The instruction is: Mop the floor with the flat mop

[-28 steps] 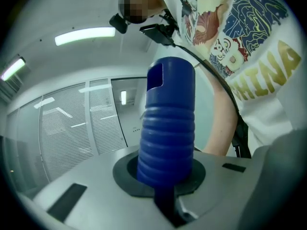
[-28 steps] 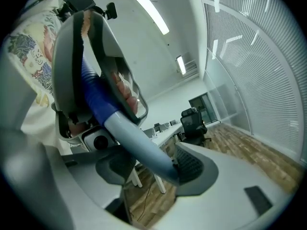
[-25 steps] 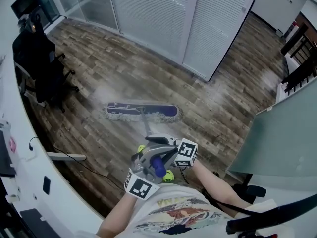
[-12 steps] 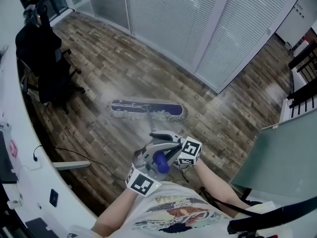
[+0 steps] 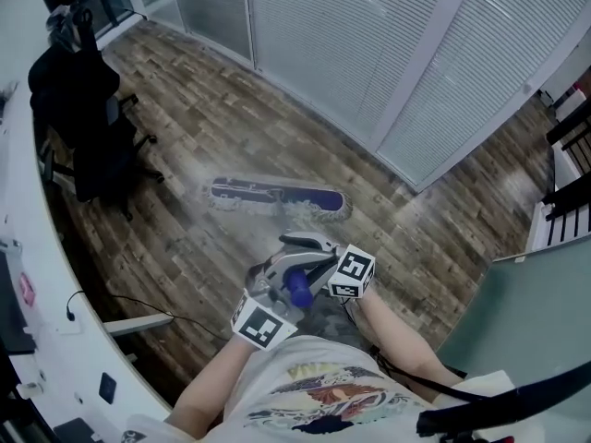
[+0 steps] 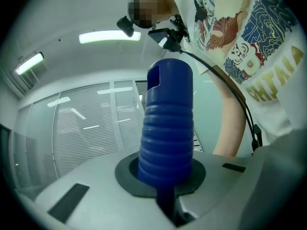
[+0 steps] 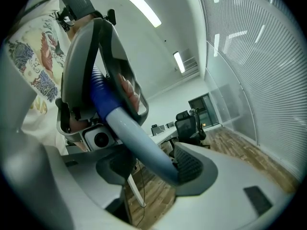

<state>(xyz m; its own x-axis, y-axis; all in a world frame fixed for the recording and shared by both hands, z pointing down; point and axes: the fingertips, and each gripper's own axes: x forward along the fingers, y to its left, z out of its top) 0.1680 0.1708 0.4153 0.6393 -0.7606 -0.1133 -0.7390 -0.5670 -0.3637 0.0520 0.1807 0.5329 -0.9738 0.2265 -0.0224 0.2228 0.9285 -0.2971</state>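
At centre frame, the flat mop [image 5: 277, 196] is set on the floor [image 5: 185, 109], its handle [image 7: 139, 143] clamped in left tongs [image 6: 165, 195] and right tongs [image 7: 153, 169]; mopping is judged under way, unfinished.

Blue grip [image 6: 165, 128] hides my left gripper's [image 6: 165, 198] pad faces, mop pole [image 5: 283, 221] is a faint smear in the head view, mop head [image 5: 277, 195] fringe blurred too.

Blue mop head [image 5: 277, 195], brown plank floor [image 5: 231, 109]

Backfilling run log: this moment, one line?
phase: mopping | left gripper: shut on blue grip | right gripper: shut on mop pole | mop head: flat on wood floor
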